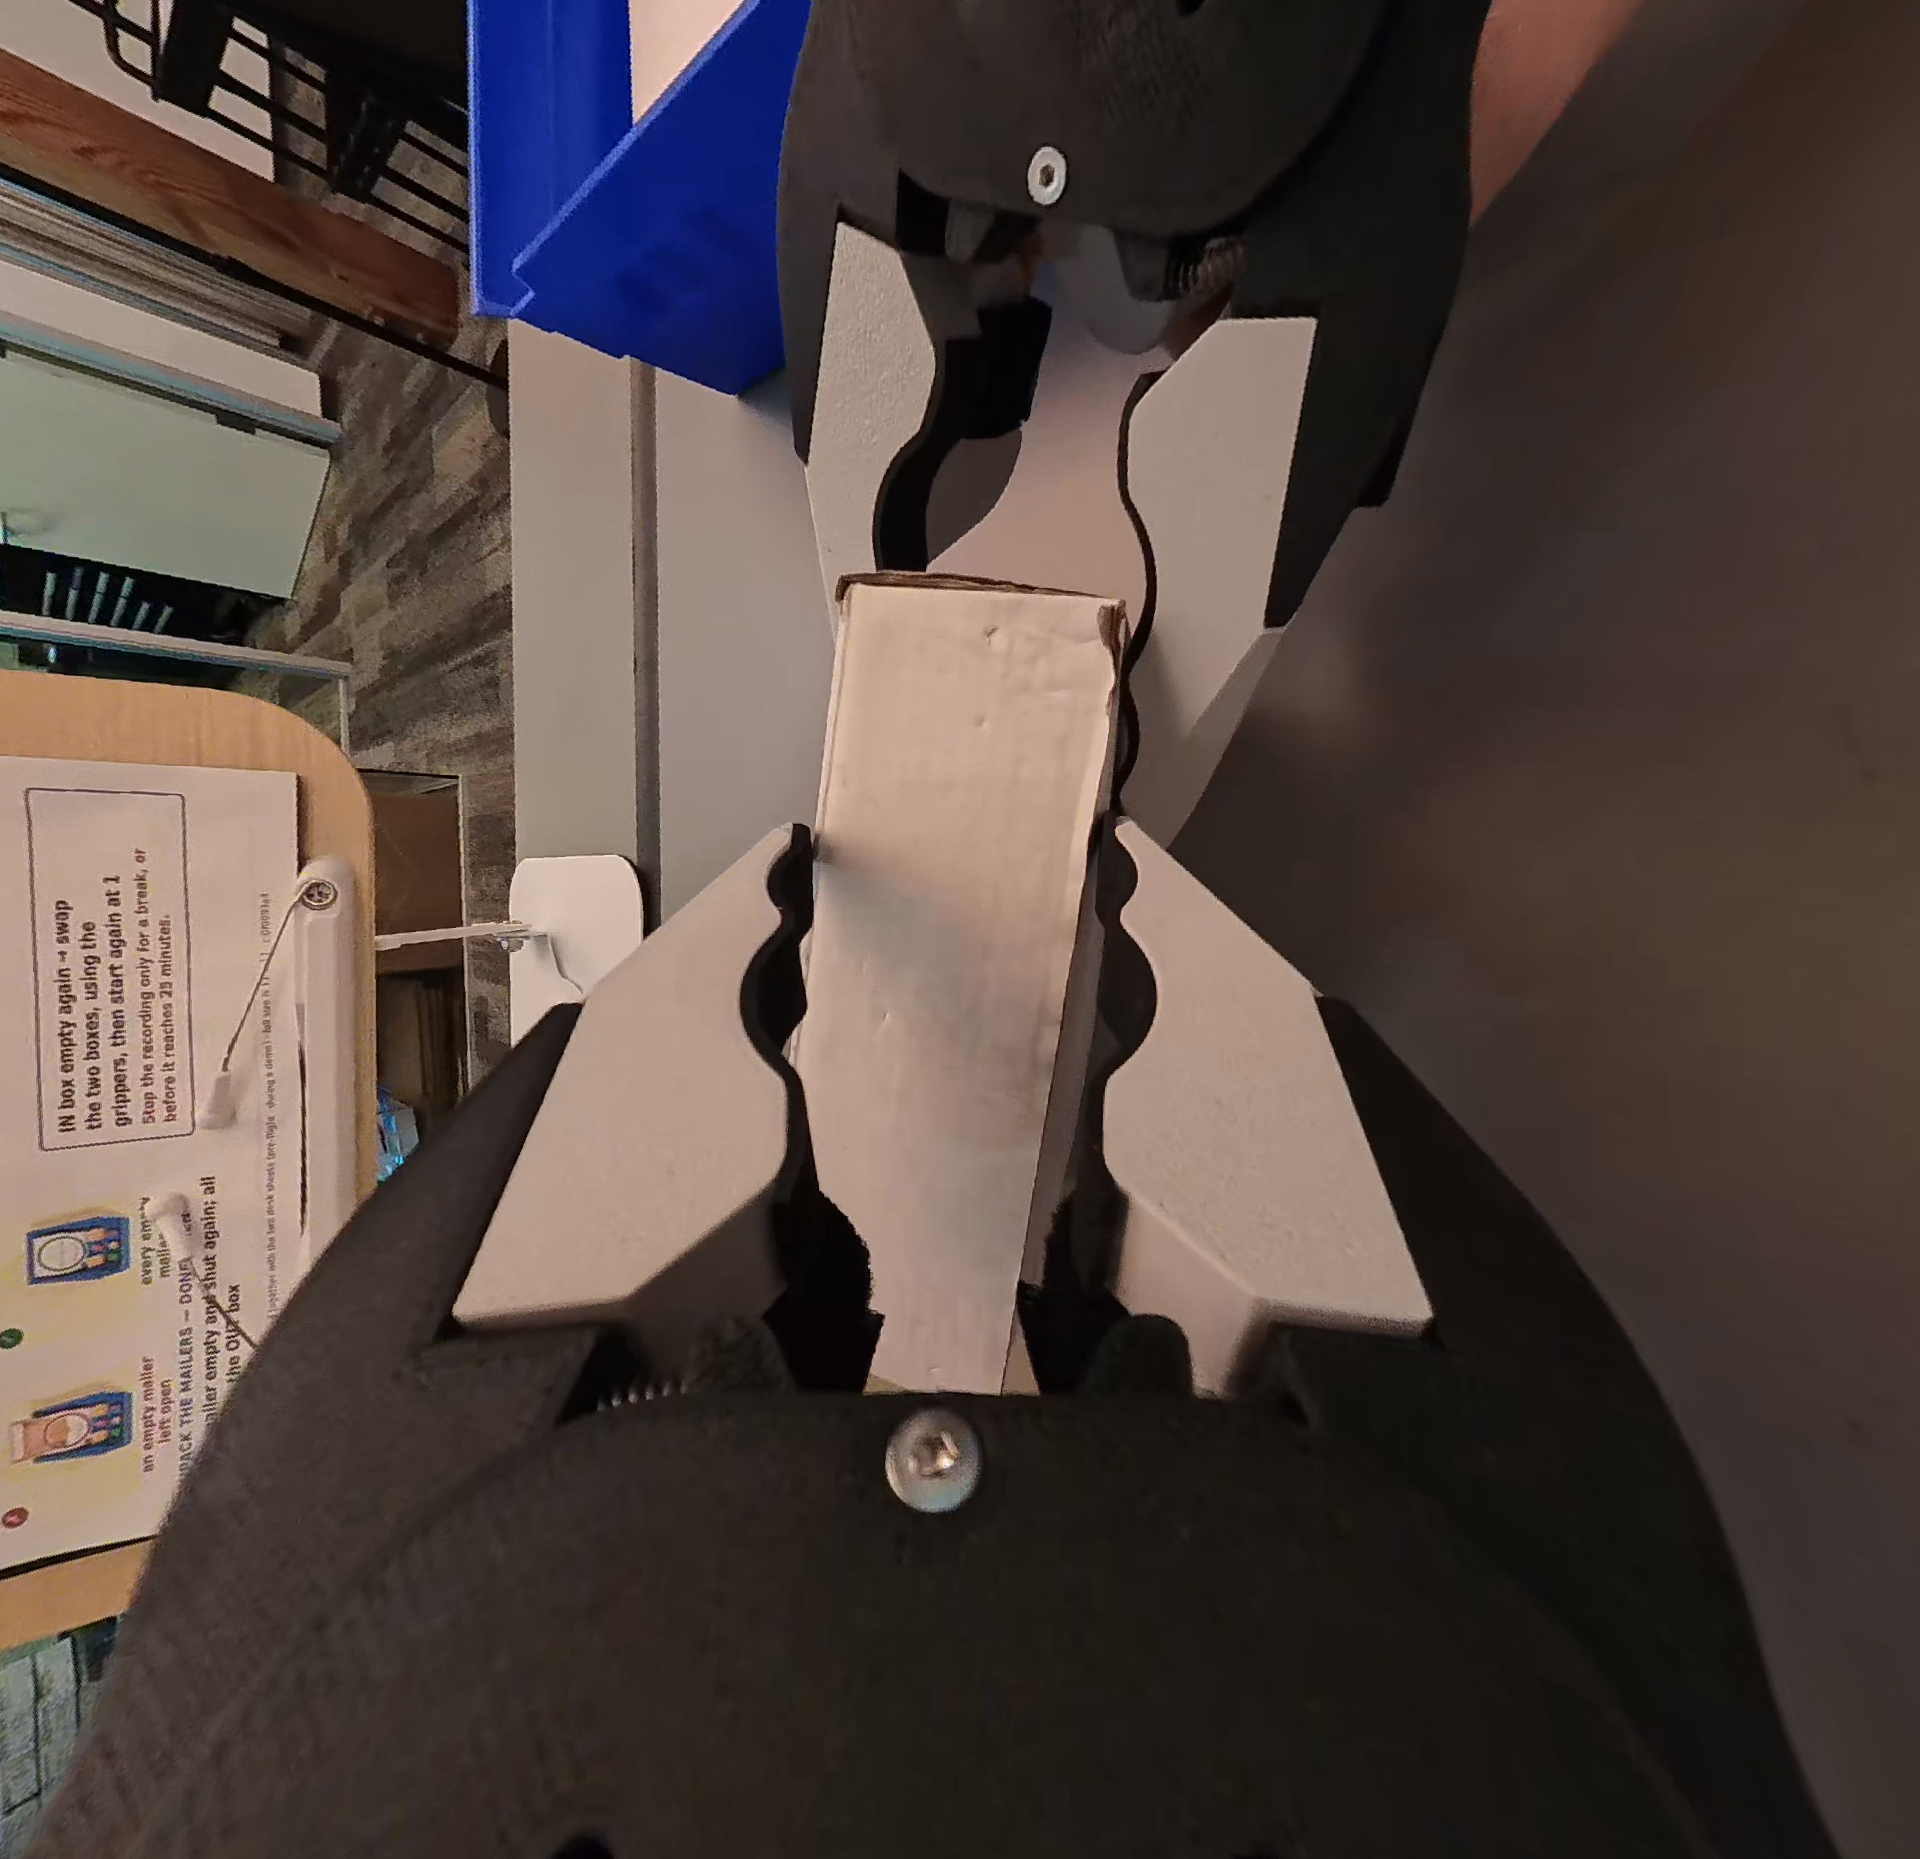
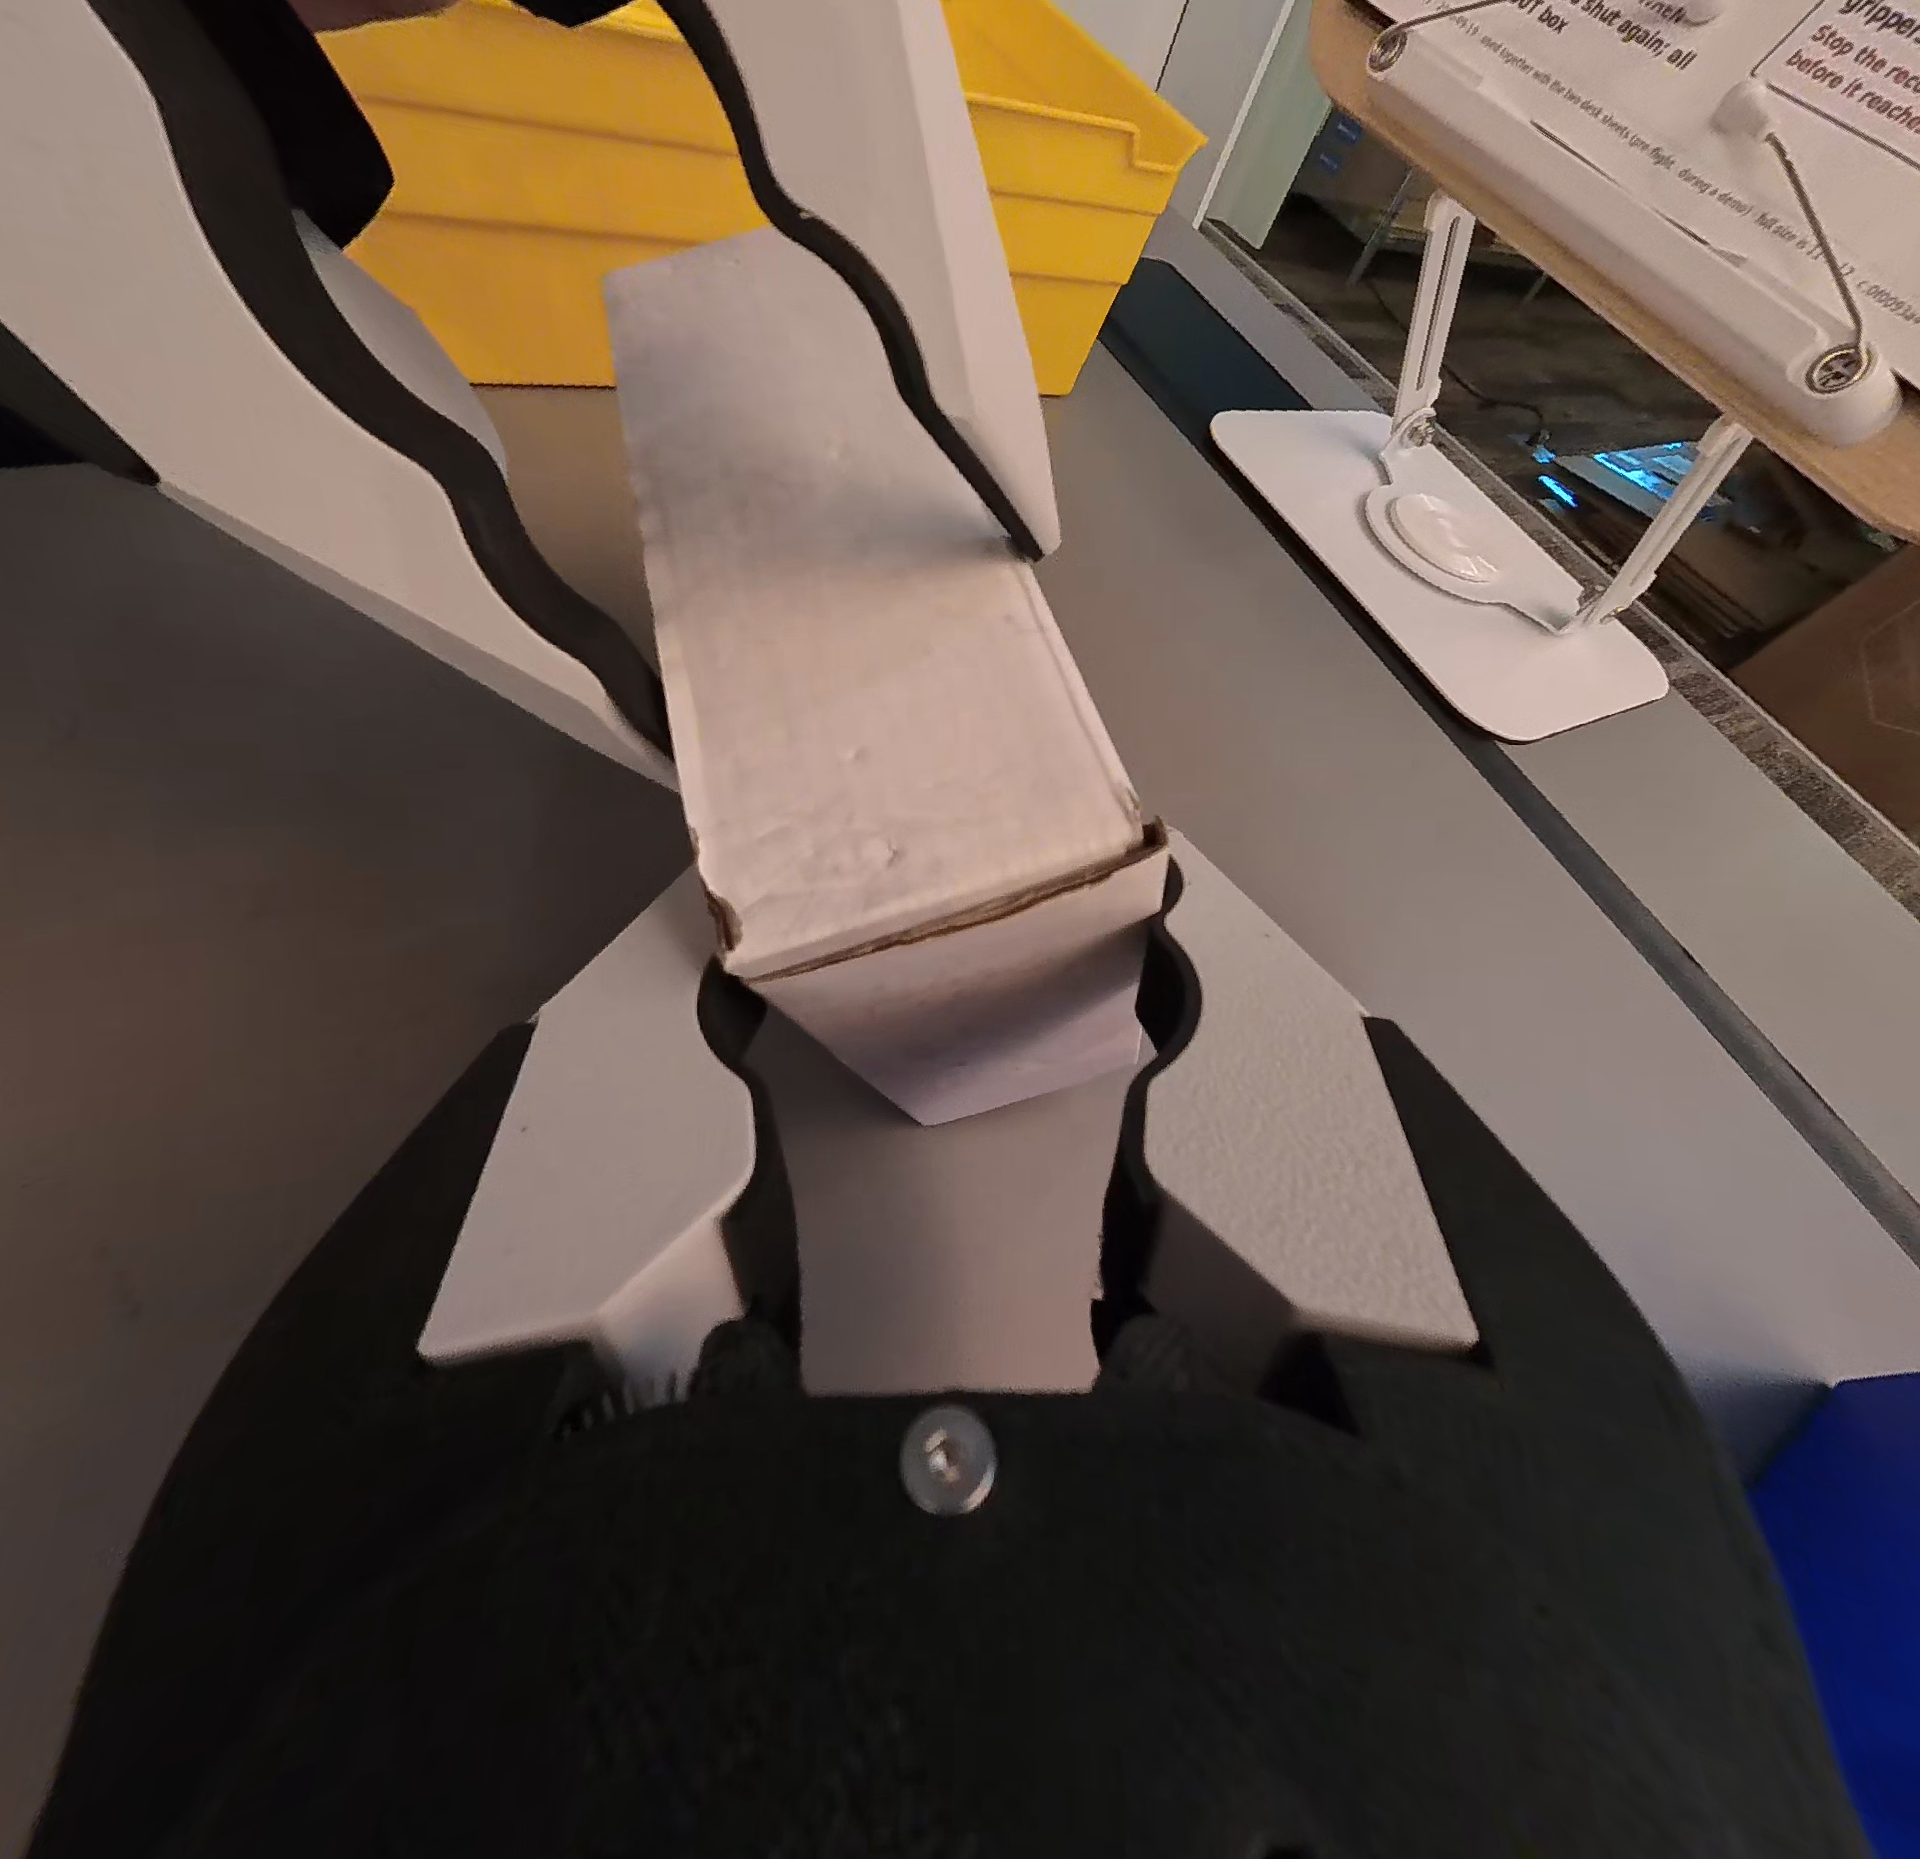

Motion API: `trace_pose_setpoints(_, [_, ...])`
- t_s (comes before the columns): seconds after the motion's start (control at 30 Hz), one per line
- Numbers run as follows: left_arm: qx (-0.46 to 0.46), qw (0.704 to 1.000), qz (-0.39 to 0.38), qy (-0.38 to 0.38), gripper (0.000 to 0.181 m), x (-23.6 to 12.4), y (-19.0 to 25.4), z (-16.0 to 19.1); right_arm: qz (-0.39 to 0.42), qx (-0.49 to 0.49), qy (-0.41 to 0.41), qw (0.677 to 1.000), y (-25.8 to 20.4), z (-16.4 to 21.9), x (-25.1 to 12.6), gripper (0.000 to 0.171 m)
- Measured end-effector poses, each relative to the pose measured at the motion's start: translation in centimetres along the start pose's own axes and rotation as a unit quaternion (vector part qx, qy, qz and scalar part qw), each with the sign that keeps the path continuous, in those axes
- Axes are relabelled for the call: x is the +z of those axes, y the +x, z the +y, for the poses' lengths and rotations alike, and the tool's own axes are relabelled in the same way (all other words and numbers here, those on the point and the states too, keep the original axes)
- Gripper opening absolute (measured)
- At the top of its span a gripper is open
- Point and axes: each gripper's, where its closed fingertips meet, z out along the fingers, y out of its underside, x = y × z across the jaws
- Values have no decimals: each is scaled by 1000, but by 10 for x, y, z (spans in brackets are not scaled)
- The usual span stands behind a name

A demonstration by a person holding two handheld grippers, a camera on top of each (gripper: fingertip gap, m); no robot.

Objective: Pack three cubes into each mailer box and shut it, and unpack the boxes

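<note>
Counted: one white mailer box (image 1: pixel 961 957), shut, held off the grey counter (image 2: pixel 260 874) between two tools; one blue bin (image 1: pixel 634 199), one yellow bin (image 2: pixel 623 199), one white stand (image 2: pixel 1455 562) carrying a printed sheet (image 1: pixel 135 1082). Left tool (image 1: pixel 956 864) clamped on one end of the box, both pads pressed to its narrow sides. Right tool (image 2: pixel 940 968) closed around the other end, its pads against the box's corners there. No cubes seen; box contents hidden, so fill not told. Near end of the box lost between the left tool's fingers in the left wrist view; yellow bin partly covered by a finger in the right wrist view; blue bin cut off by the frame. Long axis ran from one tool straight toward the other, ends facing each tool, broad white face turned up in the right wrist view
</note>
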Motion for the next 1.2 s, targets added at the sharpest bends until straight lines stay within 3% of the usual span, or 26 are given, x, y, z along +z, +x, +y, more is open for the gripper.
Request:
trace_pose_setpoints(0.33, [4,1000,4,3,44,-4,1,-2,-1,4,-1,1000,1,1,0,71])
trace_pose_setpoints(1.2, [4,1000,7,14,39,-11,-1,-6,3,-11,-4,1000,2,2,0,69])
